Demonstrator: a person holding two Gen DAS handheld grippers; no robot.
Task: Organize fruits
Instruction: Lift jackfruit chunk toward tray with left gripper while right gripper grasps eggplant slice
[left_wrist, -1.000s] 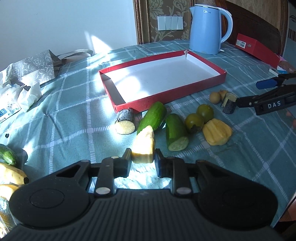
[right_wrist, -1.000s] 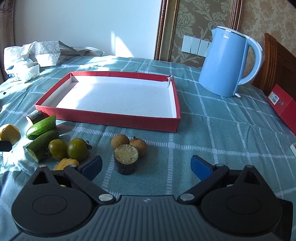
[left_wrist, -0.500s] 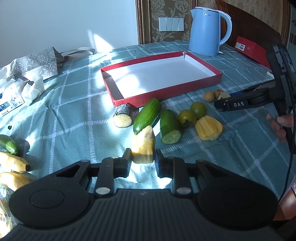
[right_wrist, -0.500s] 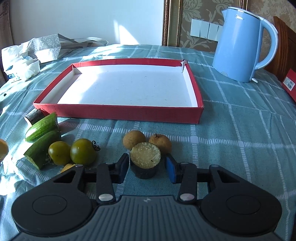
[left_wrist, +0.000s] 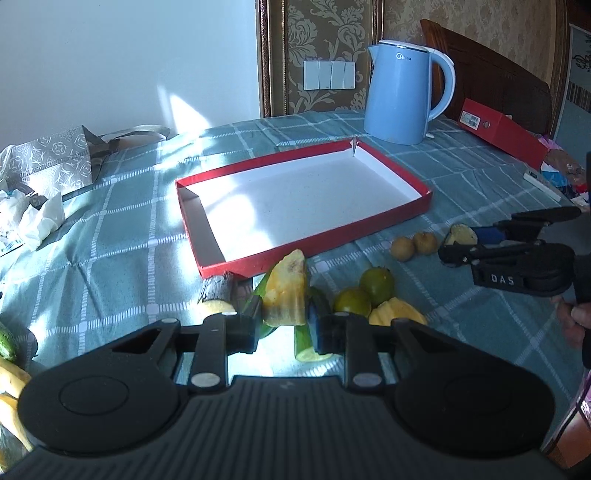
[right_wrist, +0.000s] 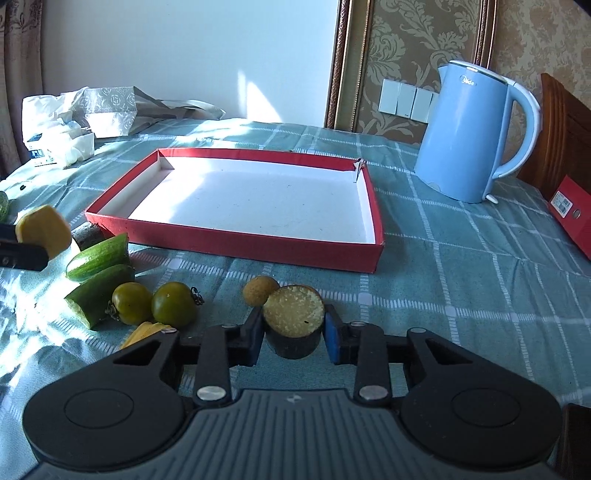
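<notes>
Now the right tool (right_wrist: 293, 338), spread wide a moment ago, is closing on the dark-skinned stub (right_wrist: 293, 319) at lower centre. Meanwhile the left tool (left_wrist: 285, 328) has lifted its pinched yellow chunk (left_wrist: 287, 293) toward the empty red tray (left_wrist: 391, 218).

White letters "DAS" on the side of the right gripper (left_wrist: 452, 245) (the first letter is blurred), small illegible brand mark on the blue kettle (left_wrist: 400, 92)
</notes>
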